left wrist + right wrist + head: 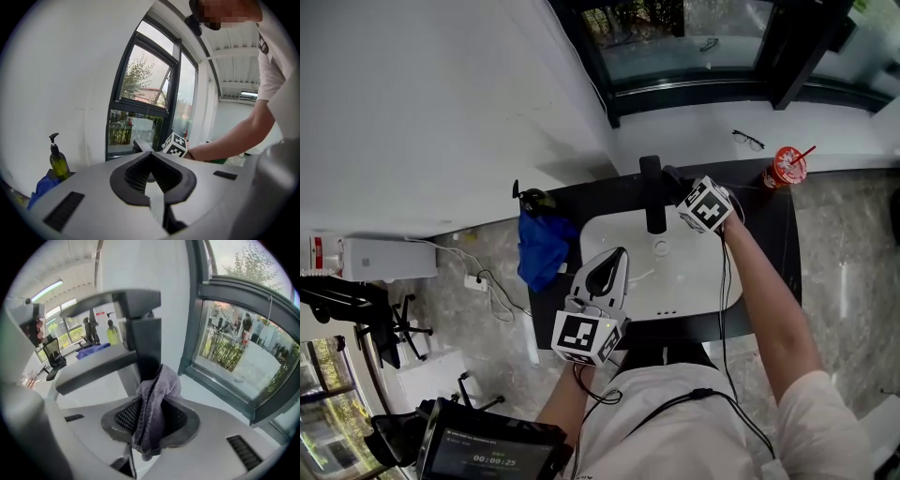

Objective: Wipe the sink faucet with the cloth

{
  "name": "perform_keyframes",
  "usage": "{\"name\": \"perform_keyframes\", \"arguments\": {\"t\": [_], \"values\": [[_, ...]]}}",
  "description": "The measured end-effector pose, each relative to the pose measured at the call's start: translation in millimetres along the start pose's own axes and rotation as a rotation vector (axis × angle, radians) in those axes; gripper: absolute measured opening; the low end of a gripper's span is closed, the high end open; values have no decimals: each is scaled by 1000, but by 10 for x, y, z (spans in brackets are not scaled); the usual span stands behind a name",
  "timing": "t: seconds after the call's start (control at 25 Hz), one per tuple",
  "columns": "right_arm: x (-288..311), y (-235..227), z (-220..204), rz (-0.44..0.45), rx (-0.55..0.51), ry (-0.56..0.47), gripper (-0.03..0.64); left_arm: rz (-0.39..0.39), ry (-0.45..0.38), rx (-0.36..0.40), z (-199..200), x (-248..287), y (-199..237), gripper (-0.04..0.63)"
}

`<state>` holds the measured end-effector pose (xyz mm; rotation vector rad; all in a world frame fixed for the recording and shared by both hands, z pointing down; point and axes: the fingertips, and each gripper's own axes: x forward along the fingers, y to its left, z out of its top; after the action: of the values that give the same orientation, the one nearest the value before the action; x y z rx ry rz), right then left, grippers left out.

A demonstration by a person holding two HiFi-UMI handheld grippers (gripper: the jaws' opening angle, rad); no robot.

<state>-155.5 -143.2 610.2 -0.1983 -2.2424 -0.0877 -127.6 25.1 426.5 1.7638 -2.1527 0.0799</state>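
The black faucet (652, 192) stands at the back of the white sink (694, 281); in the right gripper view the faucet (140, 329) rises just ahead of the jaws. My right gripper (672, 180) is beside its column, shut on a grey cloth (157, 404) that bunches out of the jaws and lies against the column's lower part. My left gripper (617, 253) hovers over the sink's left front edge. Its jaws meet at the tips, shut with nothing between them (150, 157).
A blue cloth (542, 248) and a green soap bottle (58, 161) sit on the black counter (773, 244) left of the sink. A red cup (787, 167) with a straw stands at the right; glasses (748, 140) lie on the sill under the window.
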Motion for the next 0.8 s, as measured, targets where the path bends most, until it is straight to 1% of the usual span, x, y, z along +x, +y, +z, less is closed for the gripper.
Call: {"name": "perform_keyframes", "arguments": {"t": [0.12, 0.32, 0.4, 0.44, 0.52, 0.6, 0.72, 0.8], "values": [[-273, -32, 198, 15, 1, -125, 98, -8, -1, 3, 8, 22, -13, -8], [-875, -92, 740, 4, -1, -361, 98, -21, -7, 7, 64, 74, -39, -8], [-1082, -137, 895, -16, 13, -435, 98, -27, -10, 9, 81, 91, -65, -8], [-1150, -185, 930, -40, 17, -454, 98, -29, -11, 10, 88, 93, -73, -8], [-1189, -337, 906, -113, 23, -443, 98, -29, -11, 12, 95, 86, -77, -8], [-1118, -497, 777, -182, 29, -384, 98, -27, -11, 11, 92, 75, -79, -8], [-911, -613, 542, -231, 27, -274, 98, -23, -10, 8, 70, 51, -71, -8], [-759, -632, 423, -251, -3, -200, 98, -19, -8, 6, 53, 32, -53, -8]]}}
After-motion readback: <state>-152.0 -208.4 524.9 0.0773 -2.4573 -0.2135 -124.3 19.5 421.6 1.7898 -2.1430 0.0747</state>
